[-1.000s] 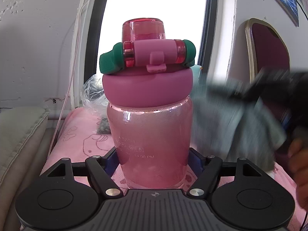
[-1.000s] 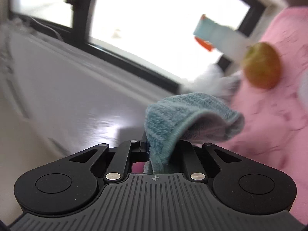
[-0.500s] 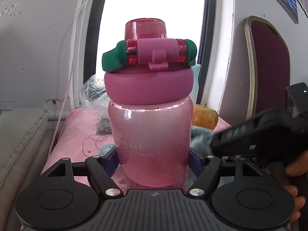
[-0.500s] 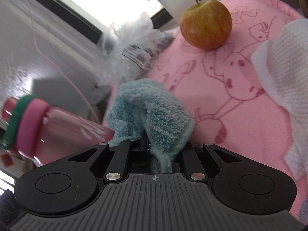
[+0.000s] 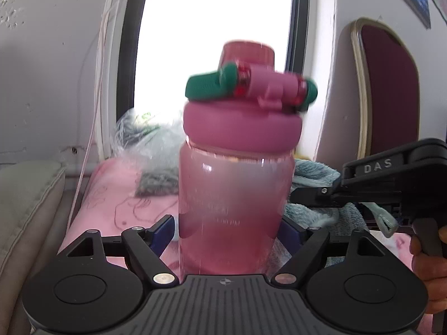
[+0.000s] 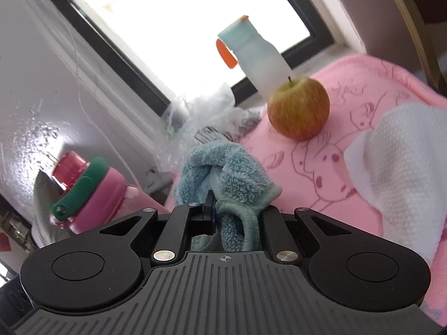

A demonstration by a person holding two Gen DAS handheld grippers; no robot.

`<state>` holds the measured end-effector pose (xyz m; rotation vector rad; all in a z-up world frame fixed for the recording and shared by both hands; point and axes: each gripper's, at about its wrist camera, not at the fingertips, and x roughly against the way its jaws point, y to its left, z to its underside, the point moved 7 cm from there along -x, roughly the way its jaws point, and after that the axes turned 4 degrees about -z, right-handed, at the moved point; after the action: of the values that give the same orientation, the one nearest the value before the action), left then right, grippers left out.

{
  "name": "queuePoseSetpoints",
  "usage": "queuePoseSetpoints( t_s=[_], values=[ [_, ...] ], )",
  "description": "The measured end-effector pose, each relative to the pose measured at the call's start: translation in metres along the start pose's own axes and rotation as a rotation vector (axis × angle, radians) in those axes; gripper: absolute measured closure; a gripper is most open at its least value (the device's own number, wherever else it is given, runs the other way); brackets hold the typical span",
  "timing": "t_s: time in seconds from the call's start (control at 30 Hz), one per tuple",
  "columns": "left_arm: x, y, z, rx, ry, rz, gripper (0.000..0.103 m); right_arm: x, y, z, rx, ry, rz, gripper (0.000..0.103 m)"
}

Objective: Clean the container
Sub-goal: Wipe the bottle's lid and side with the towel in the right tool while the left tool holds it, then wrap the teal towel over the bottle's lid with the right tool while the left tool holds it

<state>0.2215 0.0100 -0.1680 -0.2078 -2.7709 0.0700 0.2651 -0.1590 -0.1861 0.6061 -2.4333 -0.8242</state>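
A pink see-through bottle (image 5: 233, 203) with a pink lid and a green carry loop stands upright between the fingers of my left gripper (image 5: 226, 230), which is shut on its lower body. The same bottle (image 6: 92, 195) shows at the left of the right wrist view, tilted in that frame. My right gripper (image 6: 223, 209) is shut on a light blue fluffy cloth (image 6: 223, 167). In the left wrist view that cloth (image 5: 313, 192) lies bunched against the bottle's right side, with the right gripper (image 5: 304, 195) held by a hand (image 5: 430, 262).
A pink patterned table cover (image 6: 349, 145) carries an apple (image 6: 299, 109), a white cloth (image 6: 402, 162), crumpled clear plastic (image 6: 204, 117) and a pale spray bottle (image 6: 257, 55) by the window. A maroon chair back (image 5: 391, 89) stands at the right, a beige cushion (image 5: 25, 203) at the left.
The right gripper swung down from the window side and brought the blue cloth against the bottle's right flank. The bottle now looks blurred and its lid has turned slightly to the right.
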Motion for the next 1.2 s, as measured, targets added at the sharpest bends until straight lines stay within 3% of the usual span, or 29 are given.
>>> queuePoseSetpoints(
  t_s=[0.07, 0.13, 0.3, 0.43, 0.5, 0.53, 0.7, 0.8, 0.93, 1.07, 1.2],
  values=[
    [0.005, 0.003, -0.005, 0.009, -0.031, 0.021, 0.016, 0.012, 0.01, -0.006, 0.049, -0.035, 0.005, 0.09],
    [0.005, 0.007, -0.006, 0.011, -0.031, 0.04, 0.016, 0.025, 0.023, -0.012, 0.109, -0.014, 0.016, 0.09],
    [0.007, 0.007, -0.012, -0.034, -0.051, 0.085, 0.017, 0.045, 0.07, -0.035, 0.353, 0.154, 0.101, 0.09],
    [0.013, -0.002, -0.017, -0.075, -0.108, 0.087, 0.019, 0.06, 0.119, -0.051, 0.54, 0.228, 0.133, 0.09],
    [0.013, -0.004, -0.017, -0.093, -0.121, 0.079, 0.022, 0.063, 0.141, -0.055, 0.596, 0.253, 0.134, 0.09],
    [0.013, -0.005, -0.017, -0.102, -0.126, 0.075, 0.031, 0.063, 0.15, -0.055, 0.623, 0.269, 0.14, 0.09],
    [0.011, -0.011, -0.015, -0.134, -0.142, 0.067, 0.032, 0.052, 0.185, -0.048, 0.746, 0.403, 0.19, 0.09],
    [0.011, -0.011, -0.015, -0.134, -0.145, 0.063, 0.032, 0.04, 0.203, -0.032, 0.752, 0.513, 0.134, 0.091],
    [0.012, -0.015, -0.015, -0.158, -0.154, 0.055, 0.032, 0.015, 0.228, -0.027, 0.814, 0.487, 0.102, 0.091],
    [0.013, -0.019, -0.014, -0.175, -0.164, 0.044, 0.032, -0.027, 0.225, -0.028, 0.889, 0.453, 0.172, 0.092],
    [0.011, -0.016, -0.015, -0.153, -0.161, 0.048, 0.032, -0.052, 0.219, -0.04, 0.947, 0.362, 0.264, 0.094]
  ],
)
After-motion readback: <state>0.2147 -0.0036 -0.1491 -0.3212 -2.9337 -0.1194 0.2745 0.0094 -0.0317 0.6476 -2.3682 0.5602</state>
